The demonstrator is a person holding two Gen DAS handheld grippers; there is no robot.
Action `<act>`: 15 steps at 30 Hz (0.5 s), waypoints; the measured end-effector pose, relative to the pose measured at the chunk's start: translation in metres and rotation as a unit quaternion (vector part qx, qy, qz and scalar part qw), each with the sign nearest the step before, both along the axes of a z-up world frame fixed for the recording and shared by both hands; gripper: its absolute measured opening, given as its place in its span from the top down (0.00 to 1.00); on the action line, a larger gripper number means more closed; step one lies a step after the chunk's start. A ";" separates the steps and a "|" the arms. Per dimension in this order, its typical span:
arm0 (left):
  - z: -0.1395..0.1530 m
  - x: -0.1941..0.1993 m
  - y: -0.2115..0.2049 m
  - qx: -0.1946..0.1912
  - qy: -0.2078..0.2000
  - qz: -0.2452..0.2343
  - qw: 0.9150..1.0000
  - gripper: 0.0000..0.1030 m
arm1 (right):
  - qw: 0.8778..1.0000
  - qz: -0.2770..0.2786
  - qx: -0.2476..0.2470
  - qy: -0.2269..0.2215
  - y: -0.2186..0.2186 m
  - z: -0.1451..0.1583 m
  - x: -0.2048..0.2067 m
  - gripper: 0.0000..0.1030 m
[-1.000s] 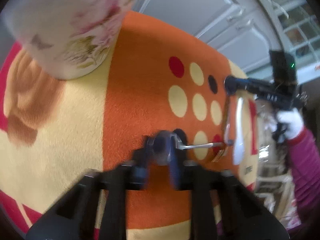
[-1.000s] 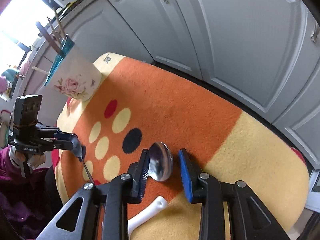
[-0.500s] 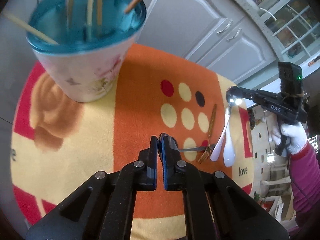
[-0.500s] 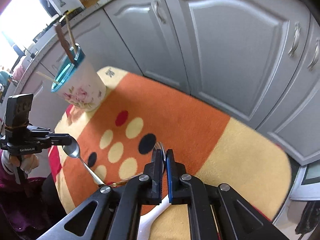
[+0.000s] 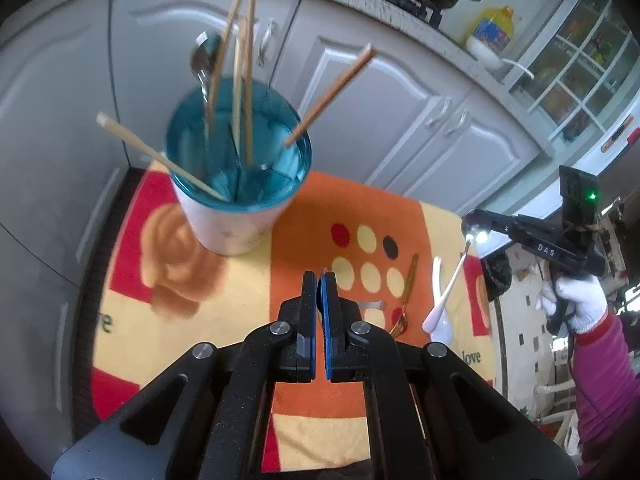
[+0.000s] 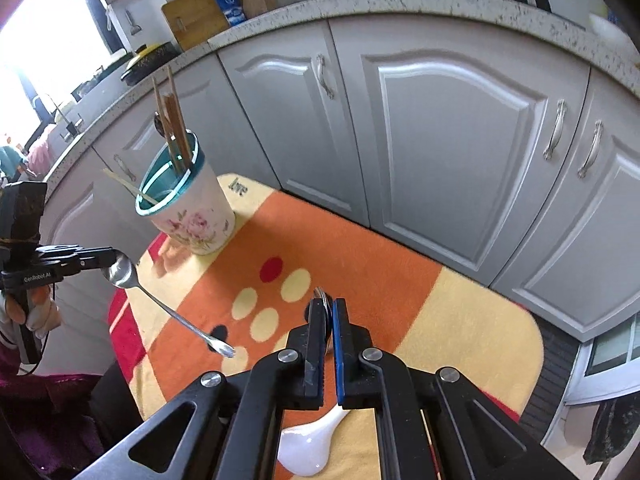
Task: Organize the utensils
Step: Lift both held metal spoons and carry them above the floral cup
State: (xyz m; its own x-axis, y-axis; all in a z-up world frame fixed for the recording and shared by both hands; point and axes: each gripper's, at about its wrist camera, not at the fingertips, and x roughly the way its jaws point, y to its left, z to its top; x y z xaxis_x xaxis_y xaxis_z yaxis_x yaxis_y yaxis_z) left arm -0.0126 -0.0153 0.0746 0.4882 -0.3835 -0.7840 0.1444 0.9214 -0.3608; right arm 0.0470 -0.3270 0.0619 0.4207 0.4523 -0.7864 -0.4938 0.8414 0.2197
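My left gripper (image 5: 319, 276) is shut on the bowl of a metal spoon (image 5: 372, 304), whose handle sticks out to the right, above the mat. In the right wrist view that left gripper (image 6: 110, 258) holds the spoon (image 6: 120, 272) in the air, handle hanging down. My right gripper (image 6: 329, 302) is shut on the bowl of a second metal spoon (image 6: 322, 294); it also shows in the left wrist view as the right gripper (image 5: 470, 220). A floral cup (image 5: 224, 228) with a teal inside holds chopsticks and a spoon. A gold fork (image 5: 408, 292) and a white ceramic spoon (image 6: 308, 440) lie on the mat.
The orange, yellow and red mat (image 6: 360, 248) with dots lies on the floor in front of grey cabinet doors (image 6: 440, 140). A gloved hand (image 5: 576, 300) with a magenta sleeve holds the right gripper. A pot and an oil bottle stand on the counter above.
Both grippers closed on their spoon bowls and rose off the mat with the spoons. Both views tipped upward, so the cup and the cabinets now show in full.
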 end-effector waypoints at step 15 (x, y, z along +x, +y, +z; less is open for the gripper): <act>0.090 0.006 0.065 0.025 -0.087 0.068 0.994 0.99 | 0.995 0.036 0.061 -0.076 0.078 0.095 0.011 0.97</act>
